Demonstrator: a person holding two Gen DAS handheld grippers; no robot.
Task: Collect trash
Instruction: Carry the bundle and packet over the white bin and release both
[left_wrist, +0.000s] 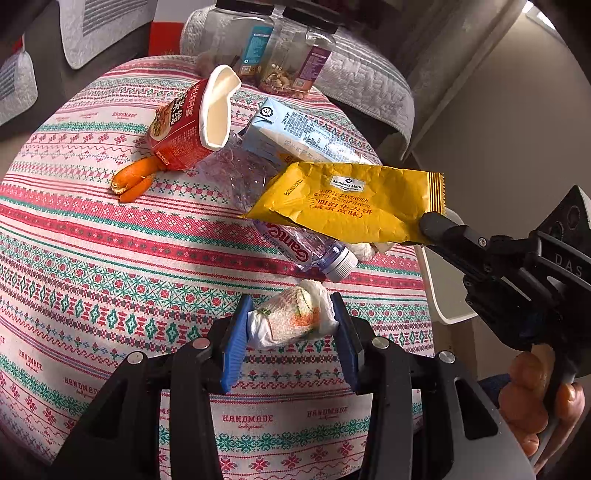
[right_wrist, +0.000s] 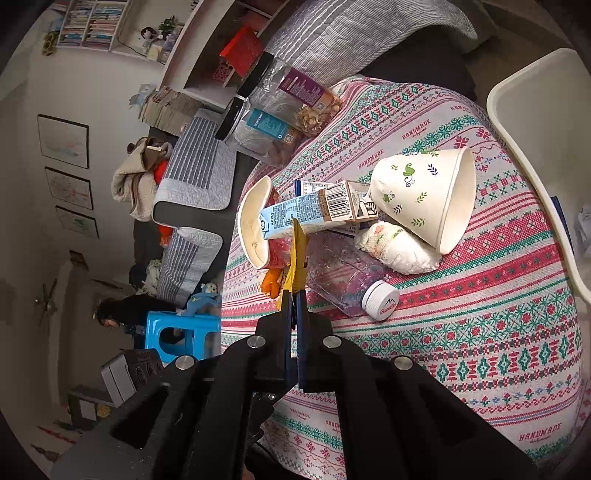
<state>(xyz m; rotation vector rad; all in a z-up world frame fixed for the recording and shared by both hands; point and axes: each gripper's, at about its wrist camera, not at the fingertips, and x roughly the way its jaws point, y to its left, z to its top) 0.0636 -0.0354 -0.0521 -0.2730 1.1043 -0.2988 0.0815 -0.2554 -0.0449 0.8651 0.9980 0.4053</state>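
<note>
My left gripper is shut on a crumpled printed tissue wad, held just above the patterned tablecloth. My right gripper is shut on a yellow waffle sandwich wrapper, seen edge-on in the right wrist view, held above the pile. Beneath lie a crushed clear water bottle, a light blue milk carton, a red noodle box and orange peel. A second tissue wad and a tipped paper cup show in the right wrist view.
Two clear jars with black lids stand at the table's far edge. A white tray or bin rim sits beside the table on the right. Grey-cushioned seats surround the table.
</note>
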